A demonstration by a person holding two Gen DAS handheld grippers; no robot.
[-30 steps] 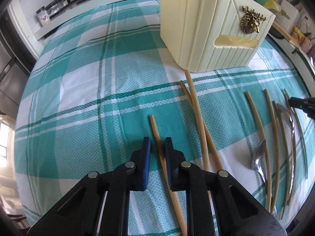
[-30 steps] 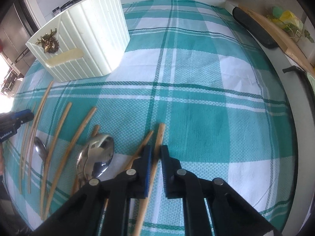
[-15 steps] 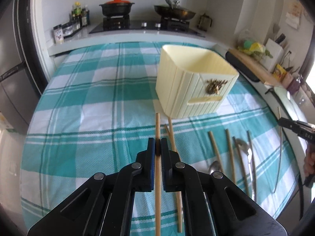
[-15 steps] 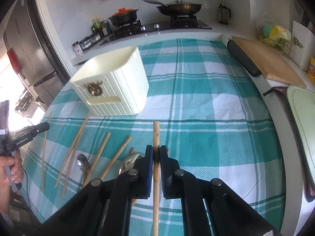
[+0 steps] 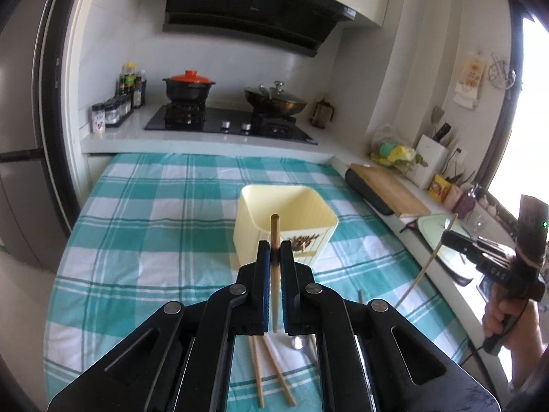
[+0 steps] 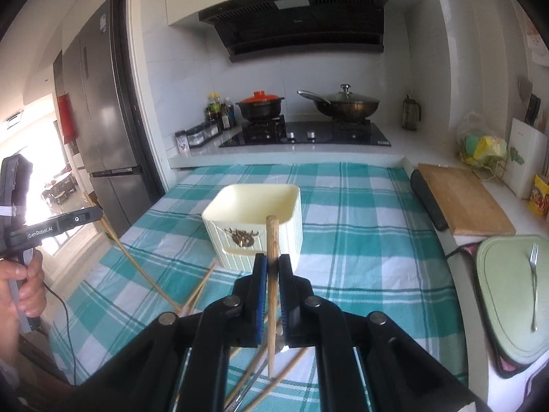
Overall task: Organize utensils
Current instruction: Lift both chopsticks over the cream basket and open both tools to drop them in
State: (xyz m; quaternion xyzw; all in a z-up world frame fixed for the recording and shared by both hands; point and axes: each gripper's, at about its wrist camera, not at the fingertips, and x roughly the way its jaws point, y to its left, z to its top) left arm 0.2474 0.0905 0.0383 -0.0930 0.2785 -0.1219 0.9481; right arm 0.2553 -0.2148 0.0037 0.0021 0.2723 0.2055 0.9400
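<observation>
My left gripper (image 5: 274, 252) is shut on a wooden chopstick (image 5: 275, 233) and holds it high above the checked tablecloth, its tip pointing toward the cream utensil holder (image 5: 286, 206). My right gripper (image 6: 271, 264) is shut on another wooden chopstick (image 6: 272, 240), also lifted, in front of the same holder (image 6: 255, 206). The holder looks empty. More chopsticks (image 5: 271, 370) and a metal spoon (image 5: 300, 343) lie on the cloth below. The right gripper with its chopstick also shows in the left wrist view (image 5: 446, 237), and the left gripper in the right wrist view (image 6: 97, 213).
A stove with a red-lidded pot (image 5: 188, 86) and a pan (image 5: 274, 101) stands behind the table. A wooden cutting board (image 6: 459, 202) and a green board with a fork (image 6: 533, 274) lie at the right. A fridge (image 6: 103, 110) is at the left.
Both grippers closed on chopsticks, lifted them off the cloth and rose well above the table, so the chopsticks now point toward the holder.
</observation>
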